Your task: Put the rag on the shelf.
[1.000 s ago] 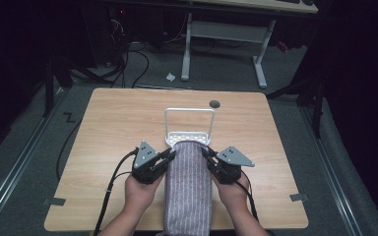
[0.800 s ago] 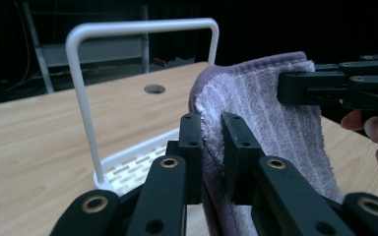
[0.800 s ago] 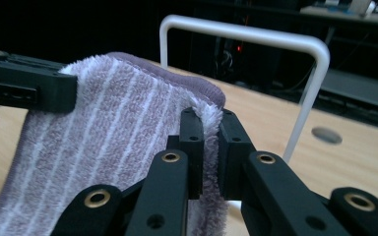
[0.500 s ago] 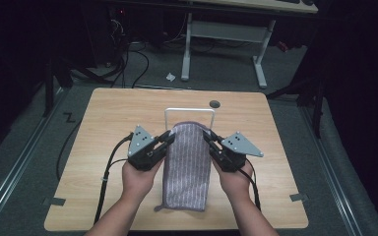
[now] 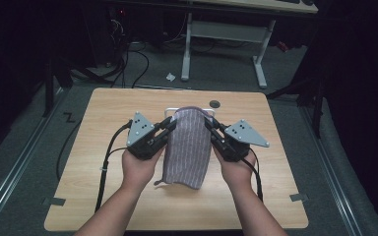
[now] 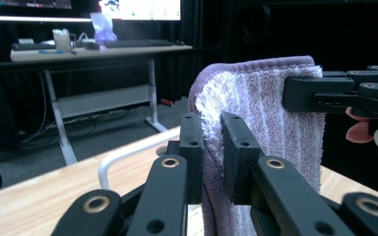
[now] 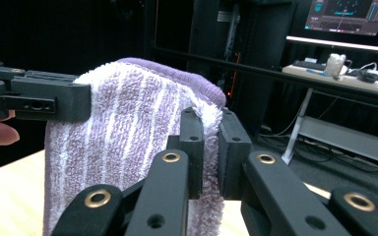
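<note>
Lifted since second ago: striped purple towel (image 5: pixel 188 145) up off desk (image 5: pixel 103 110), carried forward; lower edge now hangs free between both hands. Likely heading for white rack (image 5: pixel 169 112) just beyond jaws.

High view: left hand-held gripper (image 5: pixel 169 127) and right hand-held gripper (image 5: pixel 211 126) pinch top corners, towel stretched between.

Left gripper view: left hand-held gripper (image 6: pixel 211 152) clamped on towel (image 6: pixel 256 105) edge, rack (image 6: pixel 128 157) beyond.

Right gripper view: right hand-held gripper (image 7: pixel 210 147) clamped on opposite corner of towel (image 7: pixel 128 142).
</note>
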A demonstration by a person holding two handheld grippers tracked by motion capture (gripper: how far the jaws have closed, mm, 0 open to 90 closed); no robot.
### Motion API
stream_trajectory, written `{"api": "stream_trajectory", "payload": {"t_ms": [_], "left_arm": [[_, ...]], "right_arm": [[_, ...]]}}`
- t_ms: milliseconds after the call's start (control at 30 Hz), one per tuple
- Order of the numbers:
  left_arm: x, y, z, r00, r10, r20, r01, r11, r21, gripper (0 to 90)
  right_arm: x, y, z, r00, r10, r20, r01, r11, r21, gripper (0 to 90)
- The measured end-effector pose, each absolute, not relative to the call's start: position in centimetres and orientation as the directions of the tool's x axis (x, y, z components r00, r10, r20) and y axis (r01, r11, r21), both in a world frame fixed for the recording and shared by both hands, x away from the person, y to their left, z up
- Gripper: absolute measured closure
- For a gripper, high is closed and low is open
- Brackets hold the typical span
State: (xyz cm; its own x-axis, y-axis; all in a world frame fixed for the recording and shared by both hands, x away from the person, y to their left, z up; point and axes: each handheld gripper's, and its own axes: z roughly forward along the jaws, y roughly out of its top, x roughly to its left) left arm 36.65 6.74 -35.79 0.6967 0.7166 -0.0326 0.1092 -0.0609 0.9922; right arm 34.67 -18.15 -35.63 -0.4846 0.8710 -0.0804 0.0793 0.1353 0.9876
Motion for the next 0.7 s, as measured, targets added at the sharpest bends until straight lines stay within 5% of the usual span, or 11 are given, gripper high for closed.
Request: {"api": "stream_trajectory", "payload": {"t_ms": [700], "left_arm": [[41.0, 6.1, -32.8, 0.685, 0.724, 0.079, 0.019, -0.125, 0.992, 80.5]], "right_arm": [[38.1, -19.1, -32.0, -0.442, 0.894, -0.075, 0.041, 0.104, 0.994, 83.8]]}}
